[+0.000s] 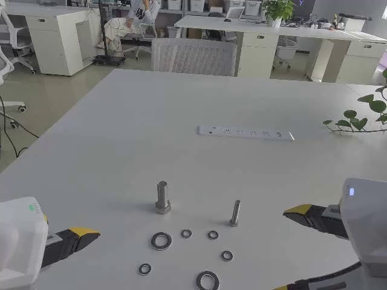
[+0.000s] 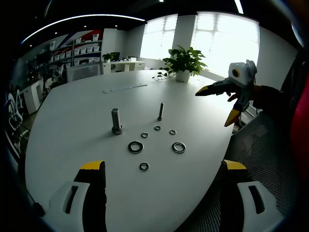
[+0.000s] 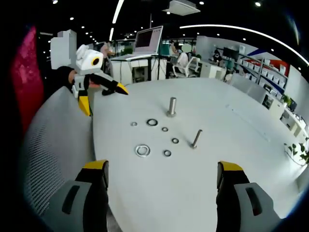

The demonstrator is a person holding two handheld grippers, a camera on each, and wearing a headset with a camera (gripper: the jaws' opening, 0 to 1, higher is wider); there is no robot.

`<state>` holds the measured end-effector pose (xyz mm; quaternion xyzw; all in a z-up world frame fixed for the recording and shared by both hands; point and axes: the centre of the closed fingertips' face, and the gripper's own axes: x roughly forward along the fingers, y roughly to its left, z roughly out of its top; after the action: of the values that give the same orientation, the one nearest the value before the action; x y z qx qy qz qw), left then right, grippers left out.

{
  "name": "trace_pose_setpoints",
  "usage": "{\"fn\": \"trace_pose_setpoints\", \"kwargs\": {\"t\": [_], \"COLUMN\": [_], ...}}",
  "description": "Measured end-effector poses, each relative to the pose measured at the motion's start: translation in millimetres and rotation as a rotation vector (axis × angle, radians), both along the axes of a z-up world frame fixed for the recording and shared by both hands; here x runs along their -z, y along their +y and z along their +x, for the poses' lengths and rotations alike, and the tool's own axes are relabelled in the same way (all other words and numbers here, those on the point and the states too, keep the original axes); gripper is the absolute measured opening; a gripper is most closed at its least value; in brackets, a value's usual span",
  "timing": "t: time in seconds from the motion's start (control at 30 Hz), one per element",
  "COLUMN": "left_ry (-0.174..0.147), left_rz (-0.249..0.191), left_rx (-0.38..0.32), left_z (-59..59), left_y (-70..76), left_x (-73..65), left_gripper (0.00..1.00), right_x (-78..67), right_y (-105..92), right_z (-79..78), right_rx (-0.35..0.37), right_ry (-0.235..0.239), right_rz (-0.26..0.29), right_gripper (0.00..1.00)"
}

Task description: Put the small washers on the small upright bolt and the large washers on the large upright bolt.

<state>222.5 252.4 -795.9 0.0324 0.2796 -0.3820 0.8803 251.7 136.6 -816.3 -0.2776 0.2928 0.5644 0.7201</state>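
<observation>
Left claw (image 2: 162, 166) and right claw (image 3: 163, 166) hang released, empty. Recommend pinching small washer (image 1: 186, 233) by its rim, lowering squarely over small bolt (image 1: 235, 213).

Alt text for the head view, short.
Two large washers and four small washers lie loose on a white table before the large upright bolt and small upright bolt. The left gripper and right gripper flank them, open.

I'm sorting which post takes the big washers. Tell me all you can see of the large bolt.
The large bolt is thick and looks like bare grey metal, with a hex head and threaded shank. It stands upright, head down on the white table, no washer on it. In the head view it is left of the small bolt, beyond the loose washers, touching none.
</observation>
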Motion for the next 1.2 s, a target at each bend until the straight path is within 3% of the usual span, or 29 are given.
{"fn": "trace_pose_setpoints", "kwargs": {"t": [0.53,1.2], "left_ry": [0.002,0.005], "left_rz": [-0.001,0.005], "left_rx": [0.003,0.010], "left_z": [2.4,4.3], "left_y": [-1.2,-4.2], "left_x": [1.1,2.5], "left_gripper": [1.00,1.00], "right_x": [20.9,17.1], "right_y": [13.3,7.9], "right_z": [7.4,9.8], "right_rx": [-0.085,-0.066], "right_ry": [0.021,0.023], "right_rz": [-0.093,-0.078], "right_gripper": [0.54,0.51]}}
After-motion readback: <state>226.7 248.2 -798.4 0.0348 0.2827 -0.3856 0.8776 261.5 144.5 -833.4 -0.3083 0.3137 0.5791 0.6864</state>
